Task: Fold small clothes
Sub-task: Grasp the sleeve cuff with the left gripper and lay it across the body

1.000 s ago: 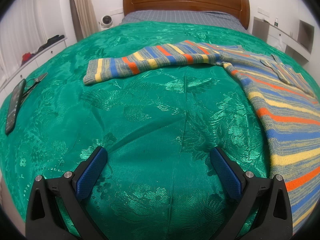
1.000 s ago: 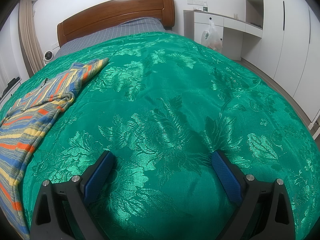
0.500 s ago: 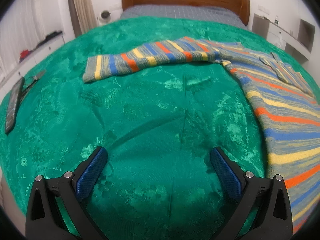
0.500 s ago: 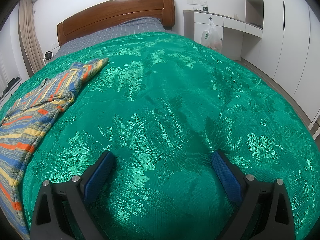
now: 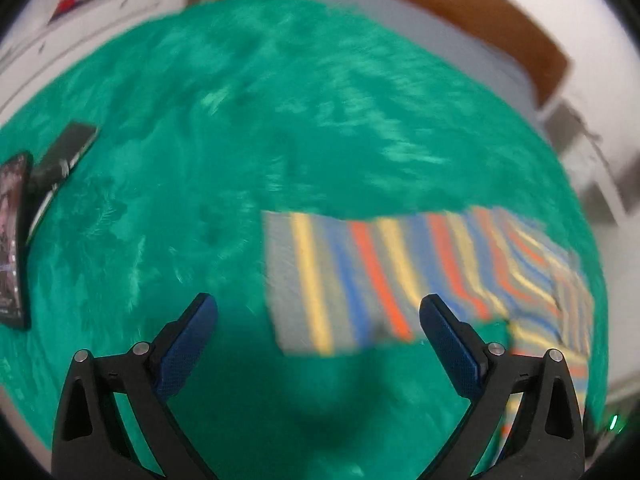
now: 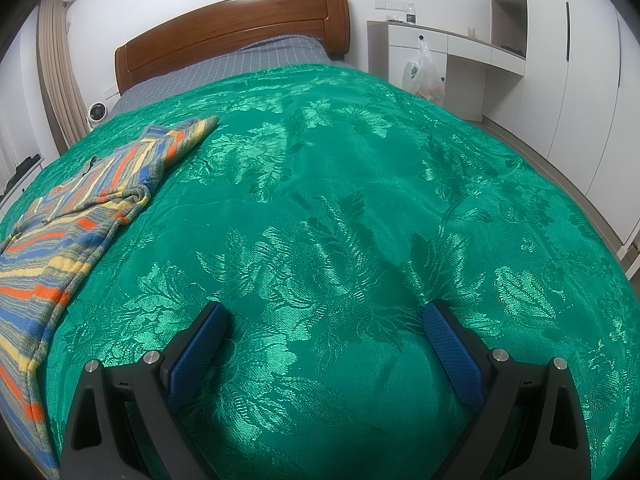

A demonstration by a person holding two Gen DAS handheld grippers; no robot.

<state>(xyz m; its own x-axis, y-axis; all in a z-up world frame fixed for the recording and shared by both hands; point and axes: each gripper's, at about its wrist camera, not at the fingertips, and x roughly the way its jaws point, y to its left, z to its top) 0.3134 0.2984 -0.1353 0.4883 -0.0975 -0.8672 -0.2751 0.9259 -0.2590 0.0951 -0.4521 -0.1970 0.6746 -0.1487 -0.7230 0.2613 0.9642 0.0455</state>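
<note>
A striped sweater in grey, blue, yellow and orange lies spread on the green bedspread. In the blurred left wrist view its sleeve cuff (image 5: 320, 280) lies just ahead of my left gripper (image 5: 318, 304), whose blue-padded fingers stand wide open above it with nothing held. In the right wrist view the sweater's body (image 6: 60, 240) lies at the far left, with its other sleeve (image 6: 180, 140) reaching toward the headboard. My right gripper (image 6: 324, 316) is open over bare bedspread, well to the right of the sweater.
A phone (image 5: 12, 232) and a dark flat object (image 5: 60, 156) lie on the bedspread (image 6: 360, 200) at the left. A wooden headboard (image 6: 232, 32), a white desk with a hanging plastic bag (image 6: 424, 76) and wardrobes stand behind and right.
The left gripper has swung fast forward and left, bringing the sleeve cuff from far away to just ahead of its fingers; the view is motion-blurred. The right gripper has not moved.
</note>
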